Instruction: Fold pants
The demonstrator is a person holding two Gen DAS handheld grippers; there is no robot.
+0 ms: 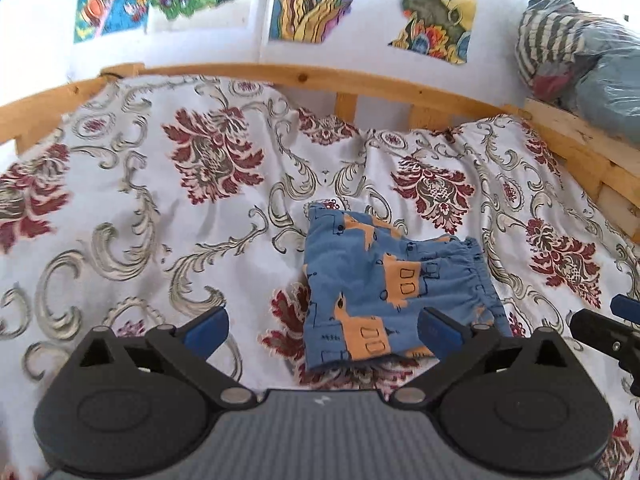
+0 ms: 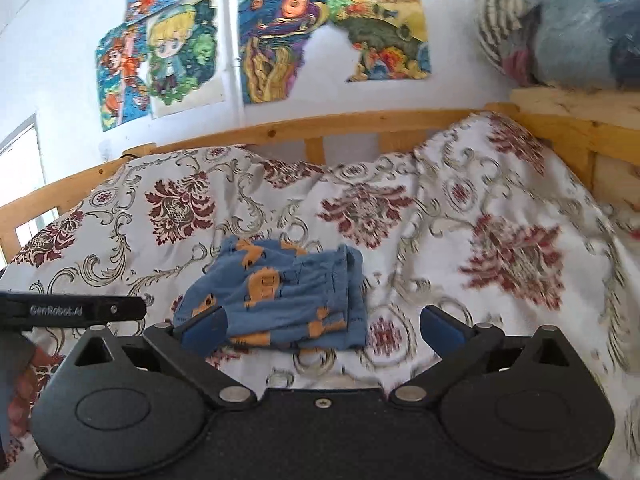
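Blue pants with orange print, folded into a small packet on flowered bedspread. Left gripper and right gripper both wide apart, holding nothing. Folding probably finished; next, perhaps only smoothing the top edge.

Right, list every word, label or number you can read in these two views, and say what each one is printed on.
"GenRobot.AI": white print, slightly blurred, on the black side of the left gripper, seen in the right wrist view.
Posters on the wall: cartoon pictures only, no readable words.
Pants: orange and black pattern, no lettering I can make out.
Bedspread: floral pattern, no text.
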